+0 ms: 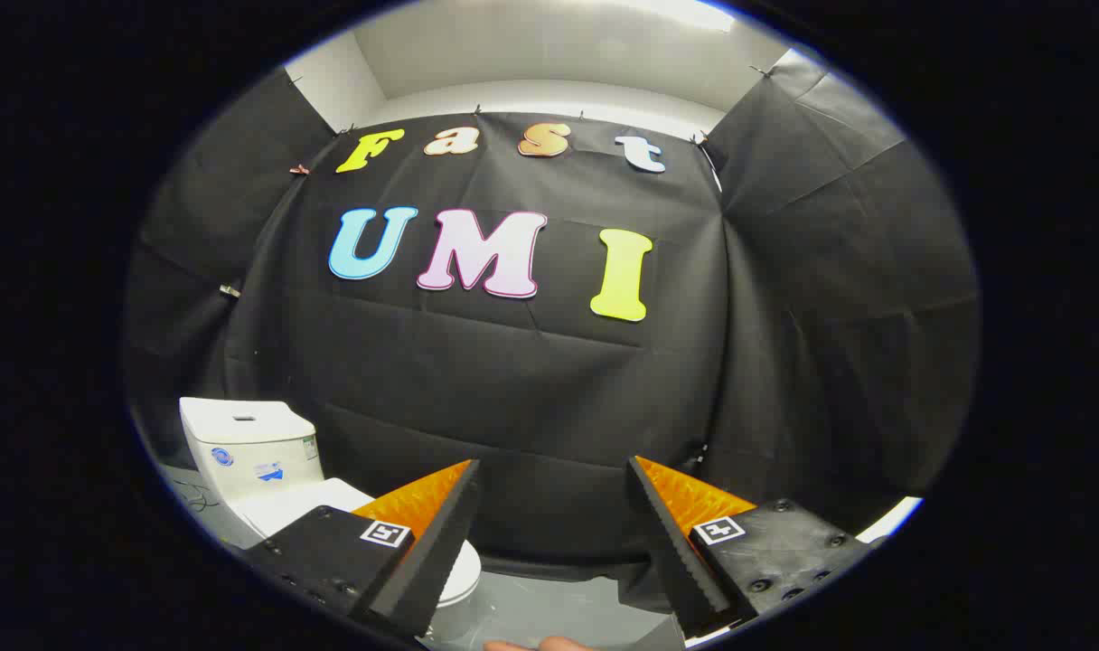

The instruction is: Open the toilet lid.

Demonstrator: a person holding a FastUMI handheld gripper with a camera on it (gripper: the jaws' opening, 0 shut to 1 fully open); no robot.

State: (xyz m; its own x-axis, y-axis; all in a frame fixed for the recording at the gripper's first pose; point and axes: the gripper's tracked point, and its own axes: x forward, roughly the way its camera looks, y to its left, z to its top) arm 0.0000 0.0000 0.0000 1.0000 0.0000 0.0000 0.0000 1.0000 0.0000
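The black cloth wall of the booth (549,398) hangs in creased panels straight ahead of the gripper, at twelve o'clock from the fingers, with side panels folding in at roughly ten and two o'clock. Above it runs a pale white ceiling strip (549,54). Low down, a glossy grey floor (558,615) shows between the fingers.

The white ceramic toilet (269,479) stands off at about ten o'clock from the gripper, against the cloth. Its boxy white tank (247,448) rises upright with small stickers on its front face. In front of the tank lies the smooth white toilet lid (319,502), flat and down over the bowl; part of it is hidden behind the left finger, and a curve of the bowl's white rim (464,574) peeks out beside that finger.

The handheld two-finger gripper (554,479) points at the cloth, well clear of the toilet. Its fingers (441,533) stand spread wide apart with nothing between them.

A sliver of a person's fingertip (540,644) shows at six o'clock, below the gripper.
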